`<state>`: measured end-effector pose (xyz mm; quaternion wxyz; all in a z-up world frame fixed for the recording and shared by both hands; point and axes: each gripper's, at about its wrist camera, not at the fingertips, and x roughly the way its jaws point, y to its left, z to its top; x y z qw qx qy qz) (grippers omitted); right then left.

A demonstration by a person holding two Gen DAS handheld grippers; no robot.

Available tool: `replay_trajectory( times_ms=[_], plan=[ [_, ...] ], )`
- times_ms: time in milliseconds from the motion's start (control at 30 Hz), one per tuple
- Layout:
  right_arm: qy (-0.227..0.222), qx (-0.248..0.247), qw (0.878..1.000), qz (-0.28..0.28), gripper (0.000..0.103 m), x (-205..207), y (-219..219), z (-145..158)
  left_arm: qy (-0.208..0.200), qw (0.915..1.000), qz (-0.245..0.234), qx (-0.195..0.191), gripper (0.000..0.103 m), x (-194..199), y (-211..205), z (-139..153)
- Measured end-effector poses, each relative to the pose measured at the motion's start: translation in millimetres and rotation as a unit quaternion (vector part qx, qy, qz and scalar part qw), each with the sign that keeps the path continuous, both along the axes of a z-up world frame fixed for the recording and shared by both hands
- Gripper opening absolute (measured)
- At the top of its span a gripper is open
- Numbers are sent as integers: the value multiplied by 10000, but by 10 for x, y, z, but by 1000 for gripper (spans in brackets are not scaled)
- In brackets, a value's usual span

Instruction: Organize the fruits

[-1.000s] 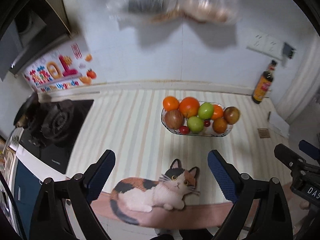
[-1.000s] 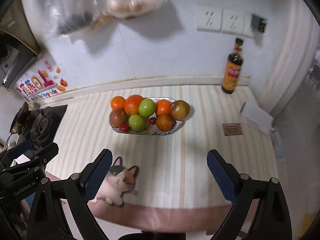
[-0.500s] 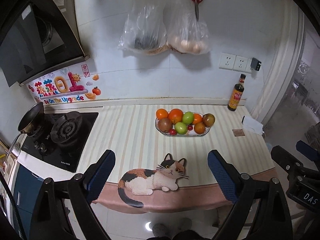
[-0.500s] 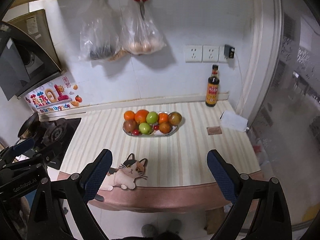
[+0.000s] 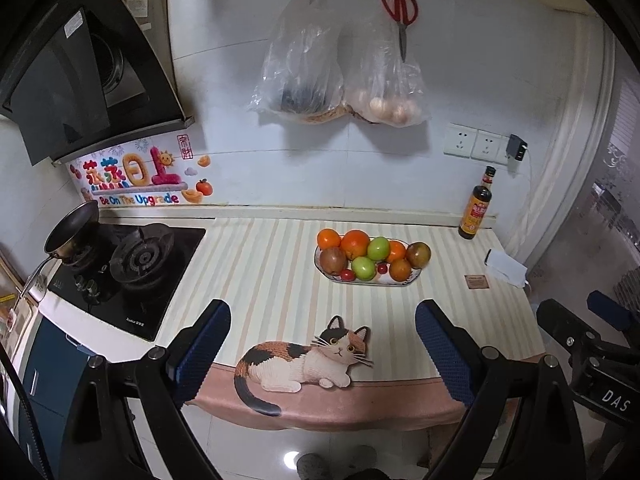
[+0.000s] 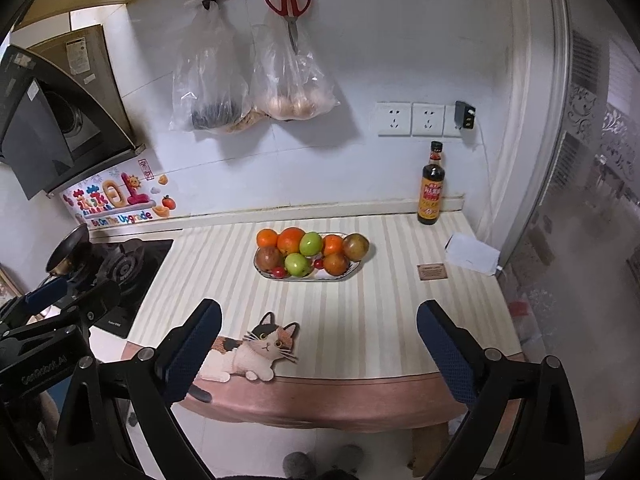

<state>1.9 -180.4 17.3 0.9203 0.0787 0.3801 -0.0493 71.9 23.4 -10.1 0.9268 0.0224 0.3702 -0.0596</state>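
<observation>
A white oval plate (image 5: 412, 278) (image 6: 354, 268) on the striped counter holds several fruits: oranges (image 5: 355, 243) (image 6: 292, 240), green apples (image 5: 363, 267) (image 6: 298, 264), brownish fruits (image 5: 418, 255) (image 6: 355, 246) and small red tomatoes (image 5: 347, 275) (image 6: 278, 271). My left gripper (image 5: 323, 354) is open and empty, well back from the counter's front edge. My right gripper (image 6: 319, 350) is open and empty, also back from the edge. Each gripper shows at the side of the other's view.
A cat-shaped mat (image 5: 304, 362) (image 6: 250, 350) lies at the counter's front edge. A gas hob (image 5: 128, 272) with a pan (image 5: 72, 226) is at the left. A sauce bottle (image 5: 476, 206) (image 6: 432, 186), a white paper (image 6: 472, 254) and a small brown card (image 6: 431, 271) are at the right. Bags and scissors (image 6: 288, 4) hang on the wall.
Both grippers have pulled back and up from the counter, so the plate looks smaller and farther. Both stay open and empty.
</observation>
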Motion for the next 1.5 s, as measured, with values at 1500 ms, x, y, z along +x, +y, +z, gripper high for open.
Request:
replay_trajectory(
  times_ms=[1500],
  plan=[
    [924,-76,9957,-63,102,1619,-332,-917,829,9960,162,302,103,1351,-345,-752]
  ],
)
